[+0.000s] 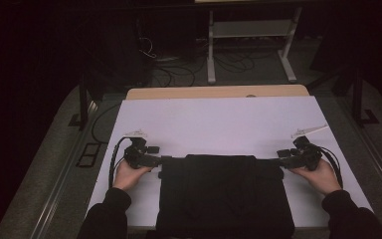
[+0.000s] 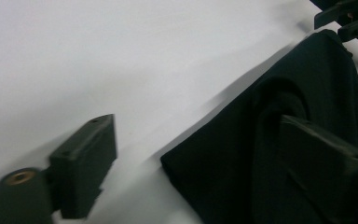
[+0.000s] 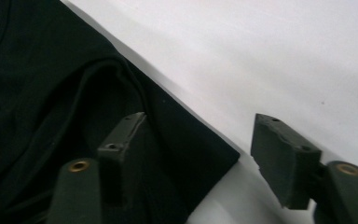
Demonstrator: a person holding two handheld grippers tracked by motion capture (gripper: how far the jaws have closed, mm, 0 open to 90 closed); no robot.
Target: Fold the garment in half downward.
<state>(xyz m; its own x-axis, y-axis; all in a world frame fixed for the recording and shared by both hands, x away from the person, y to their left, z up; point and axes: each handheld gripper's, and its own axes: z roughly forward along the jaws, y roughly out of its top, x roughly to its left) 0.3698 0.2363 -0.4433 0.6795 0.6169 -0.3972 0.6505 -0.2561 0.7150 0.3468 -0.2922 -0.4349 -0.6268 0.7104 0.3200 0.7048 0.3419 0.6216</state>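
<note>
2 dark sleeves [image 1: 104, 214] come in from the bottom edge of the high view, each cut off at the forearm. Between them lies a black, soft, folded fabric garment [image 1: 224, 196], a flat rectangle on the near middle of a white, smooth, matte table cover [image 1: 219, 122]. Its near edge is hard to make out against the dark table edge.

The left hand [image 1: 129, 174] holds the left gripper [image 1: 165, 160] at the garment's far left corner. In the left gripper view [image 2: 205, 154], its 2 blocky black jaws stand wide apart, released: 1 rests over the bare white cover, the other over the cloth, its tip cut off by the frame. A raised fold of fabric sits just beyond that jaw.

The right hand [image 1: 321, 177] holds the right gripper [image 1: 278, 162] at the far right corner. In the right gripper view [image 3: 205, 154], its jaws are likewise spread and grasp nothing, straddling the sharp corner of the garment; 1 lies over the cloth beside a curved seam, 1 over the cover.

Beyond the cover, a strip of pale wooden tabletop [image 1: 219, 92] shows. The room behind is very dark; cables [image 1: 179, 74] and a white metal frame [image 1: 251, 45] are faint.
</note>
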